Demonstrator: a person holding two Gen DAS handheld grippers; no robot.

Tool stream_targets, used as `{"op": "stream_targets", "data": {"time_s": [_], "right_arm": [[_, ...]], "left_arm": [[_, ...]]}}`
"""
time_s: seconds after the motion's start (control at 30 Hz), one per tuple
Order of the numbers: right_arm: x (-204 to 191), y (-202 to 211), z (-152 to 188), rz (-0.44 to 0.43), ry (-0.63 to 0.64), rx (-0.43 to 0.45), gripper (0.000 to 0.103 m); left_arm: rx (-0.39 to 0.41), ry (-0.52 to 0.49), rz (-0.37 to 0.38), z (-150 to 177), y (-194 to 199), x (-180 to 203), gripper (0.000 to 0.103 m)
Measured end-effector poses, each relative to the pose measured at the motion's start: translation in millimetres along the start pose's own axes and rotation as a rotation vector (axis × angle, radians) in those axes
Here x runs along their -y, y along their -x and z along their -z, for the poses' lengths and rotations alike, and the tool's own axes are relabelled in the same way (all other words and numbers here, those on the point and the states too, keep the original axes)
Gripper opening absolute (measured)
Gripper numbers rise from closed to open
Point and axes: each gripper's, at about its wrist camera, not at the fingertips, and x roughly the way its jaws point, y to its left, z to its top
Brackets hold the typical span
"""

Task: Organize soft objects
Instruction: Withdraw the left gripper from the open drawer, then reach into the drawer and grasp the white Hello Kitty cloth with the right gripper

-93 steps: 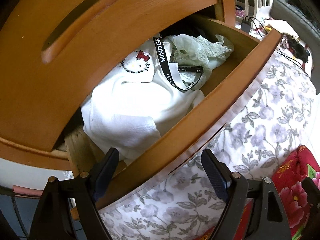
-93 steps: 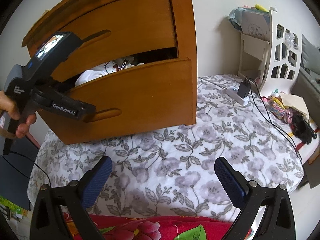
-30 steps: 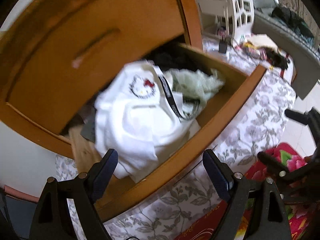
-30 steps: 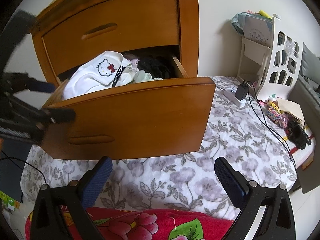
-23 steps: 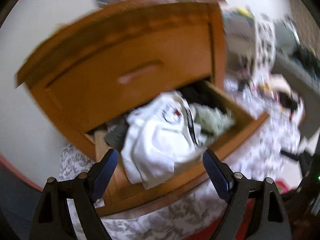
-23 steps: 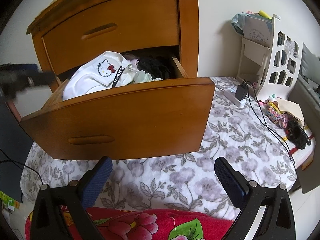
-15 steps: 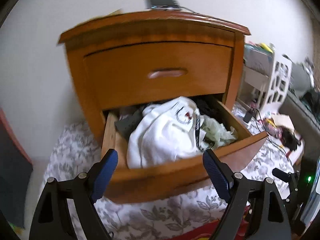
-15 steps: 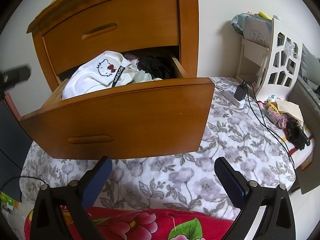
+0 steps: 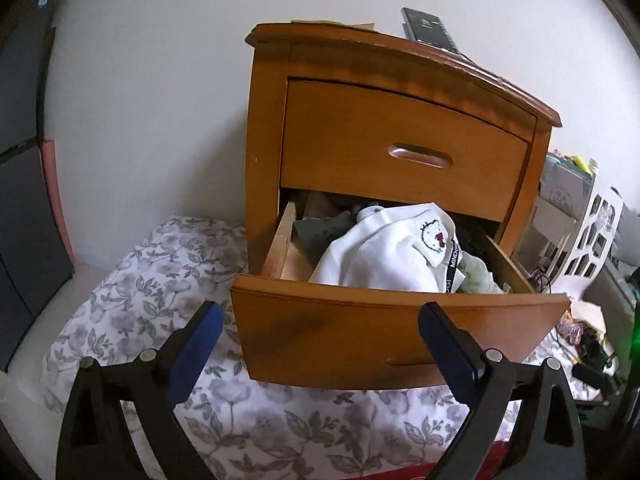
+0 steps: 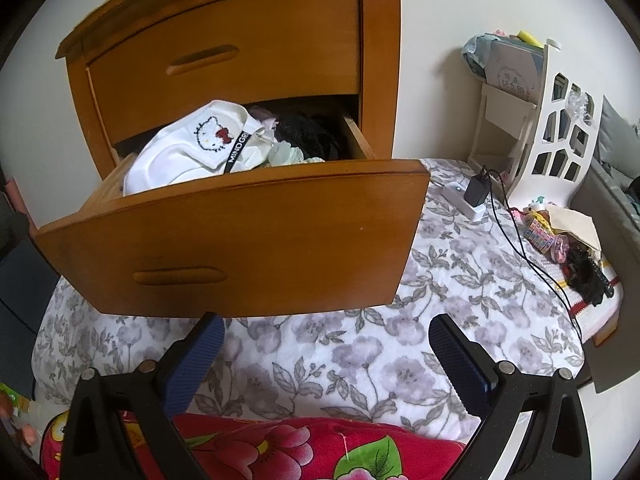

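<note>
A wooden nightstand point(image 9: 400, 136) point(image 10: 240, 40) stands on a floral-covered surface with its lower drawer point(image 9: 392, 340) point(image 10: 248, 240) pulled out. A white garment with a cat-face emblem point(image 9: 384, 252) point(image 10: 188, 152) bulges from the drawer, beside pale green lace point(image 9: 478, 276) point(image 10: 286, 154) and dark clothing point(image 10: 308, 134). My left gripper point(image 9: 320, 324) hangs in front of the drawer, its jaws opening with nothing between them. My right gripper point(image 10: 326, 334) stands open and empty, low before the drawer front, above a red flowered cloth point(image 10: 260, 448).
A remote control point(image 9: 430, 28) lies on top of the nightstand. A white lattice rack point(image 10: 560, 128), a power strip with a charger point(image 10: 472, 196) and cable, and small clutter point(image 10: 560, 240) sit to the right. The floral sheet point(image 10: 440, 320) spreads around the drawer.
The left gripper has pulled back from the drawer and rolled level, so the whole nightstand now shows, and its jaws stand a little wider. The right gripper has not moved.
</note>
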Motion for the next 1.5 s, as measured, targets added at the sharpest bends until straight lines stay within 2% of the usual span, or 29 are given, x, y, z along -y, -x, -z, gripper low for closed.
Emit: {"op": "stream_targets", "data": {"time_s": [0.2,0.3,0.57,0.73,0.83,1.07,1.3,1.4,1.5], "right_arm": [[3,0,-1,-0.003,-0.016,0.001,0.103],[1,1,-2,0.002,-0.010,0.005,0.103],[2,22,-15,-0.071,0.003,0.105,0.103],[5,30,-35,-0.133,-0.010,0.150,0.103],[0,36,-47,-0.115,0.026,0.197,0.103],[-11,43,-78,-0.119,0.079,0.243,0.103],[-25,58,-117,-0.105,0.159,0.349,0.103],[-32,60,-134,-0.103,0.199,0.351,0.103],[-37,51,-152,-0.132,0.220,0.299,0.103]], "left_arm": [[0.048,-0.038,-0.088,4,8,5,0.098],[0.061,-0.060,-0.090,5,13,6,0.098],[-0.042,-0.101,-0.058,11,1,15,0.098],[-0.081,-0.123,-0.070,18,-8,20,0.098],[-0.091,-0.116,-0.076,20,-11,18,0.098],[-0.108,-0.108,-0.096,22,-17,16,0.098],[-0.109,-0.133,-0.098,23,-19,19,0.098],[-0.111,-0.129,-0.095,23,-20,17,0.098],[-0.117,-0.120,-0.097,23,-21,14,0.098]]}}
